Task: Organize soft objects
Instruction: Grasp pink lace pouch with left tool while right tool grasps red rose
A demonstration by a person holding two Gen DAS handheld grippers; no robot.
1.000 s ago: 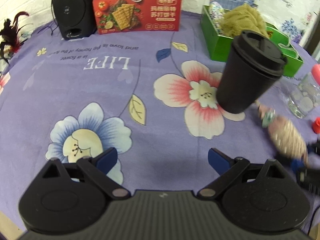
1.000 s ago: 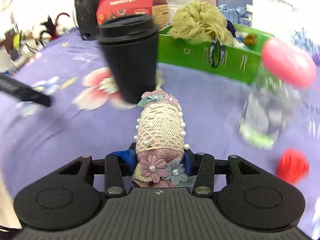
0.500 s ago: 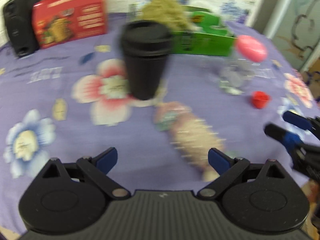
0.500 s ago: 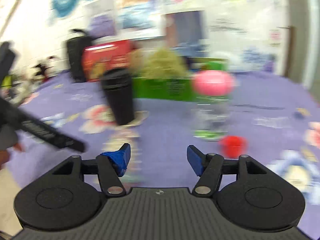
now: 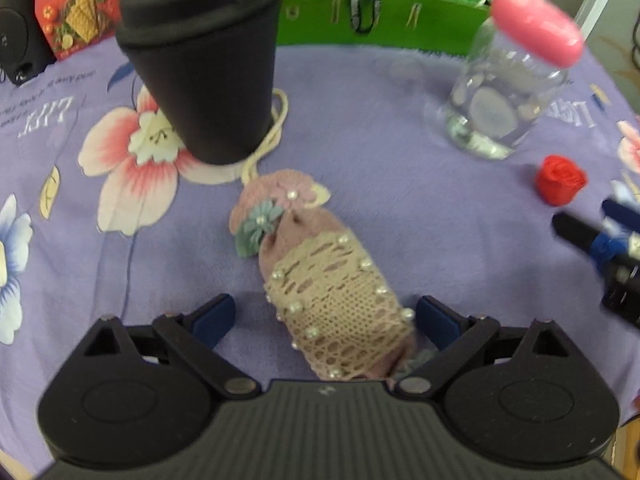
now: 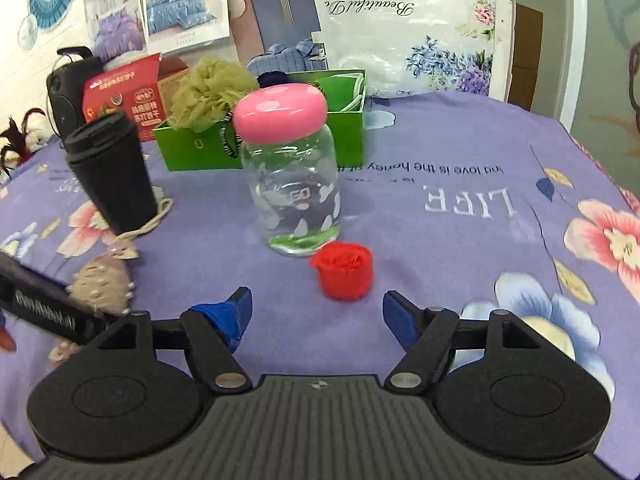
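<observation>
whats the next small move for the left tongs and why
Probably close the left tongs on the lace pouch: they stand open with the pouch lying between the pads on the cloth, untouched, and the green box of soft things waits behind.

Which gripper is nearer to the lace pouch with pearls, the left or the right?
Left. The left gripper has the lace pouch between its open fingers. The right gripper, jaws opening, sits off to the side, facing the red rose.

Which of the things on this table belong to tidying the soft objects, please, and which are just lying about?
Belongs to the job: lace pouch, red fabric rose, green box, mesh sponge.

Just lying about: black cup, glass jar, red carton, speaker.
</observation>
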